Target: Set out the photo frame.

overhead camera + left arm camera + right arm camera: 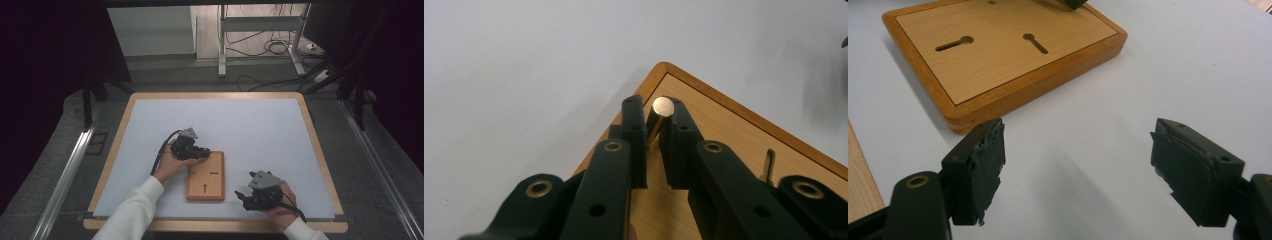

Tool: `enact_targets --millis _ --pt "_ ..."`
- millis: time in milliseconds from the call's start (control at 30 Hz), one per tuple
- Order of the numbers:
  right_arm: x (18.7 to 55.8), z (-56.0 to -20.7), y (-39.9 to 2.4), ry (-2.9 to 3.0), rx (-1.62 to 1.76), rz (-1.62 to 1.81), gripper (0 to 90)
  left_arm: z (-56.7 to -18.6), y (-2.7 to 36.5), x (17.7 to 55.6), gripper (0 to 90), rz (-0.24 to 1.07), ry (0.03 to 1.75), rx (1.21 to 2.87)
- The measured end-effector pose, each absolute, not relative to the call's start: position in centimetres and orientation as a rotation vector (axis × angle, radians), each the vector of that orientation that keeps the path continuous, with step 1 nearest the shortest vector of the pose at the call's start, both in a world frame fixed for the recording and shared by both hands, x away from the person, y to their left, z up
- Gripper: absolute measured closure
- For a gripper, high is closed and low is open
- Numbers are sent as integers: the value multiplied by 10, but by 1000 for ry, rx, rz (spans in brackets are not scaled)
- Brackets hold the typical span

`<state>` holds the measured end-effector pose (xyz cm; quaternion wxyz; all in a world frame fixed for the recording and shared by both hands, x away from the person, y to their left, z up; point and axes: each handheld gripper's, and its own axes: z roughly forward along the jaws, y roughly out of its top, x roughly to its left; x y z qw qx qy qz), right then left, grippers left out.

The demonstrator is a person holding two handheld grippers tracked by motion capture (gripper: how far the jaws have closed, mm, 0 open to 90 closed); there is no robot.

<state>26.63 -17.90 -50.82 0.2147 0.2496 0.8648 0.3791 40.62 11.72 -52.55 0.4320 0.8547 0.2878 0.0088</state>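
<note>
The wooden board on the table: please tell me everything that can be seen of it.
The wooden board is a flat rectangular block with a darker, rounded frame around a paler inset panel. Two keyhole-shaped slots are cut into the panel. It lies flat on the pale sheet that covers the table, near the person's side. At one corner, the left gripper has its jaws closed on a small brass-coloured metal peg standing over the board. The right gripper is open beside the board, apart from it.

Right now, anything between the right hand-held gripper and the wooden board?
Nothing: only bare white table cover lies between the open right hand-held gripper and the rectangular slotted wooden board, shown in the right gripper view.
</note>
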Motion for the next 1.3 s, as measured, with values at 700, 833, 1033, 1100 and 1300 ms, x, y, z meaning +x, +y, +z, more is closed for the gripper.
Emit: enact_targets --millis 700,833,1033,1100,1300 --pt "245 -510 -139 2411 541 969 92 -526 121 418 814 -98 740 2113" --pt "243 -513 -129 2421 498 936 92 -526 122 419 814 -112 747 2107" --pt "241 -523 -102 2410 416 807 104 -526 123 421 812 -133 753 2100" --pt "241 -526 -94 2403 406 781 114 -526 123 422 812 -145 757 2095" --pt "244 -529 -81 2331 344 748 167 -527 124 424 810 -167 757 2088"
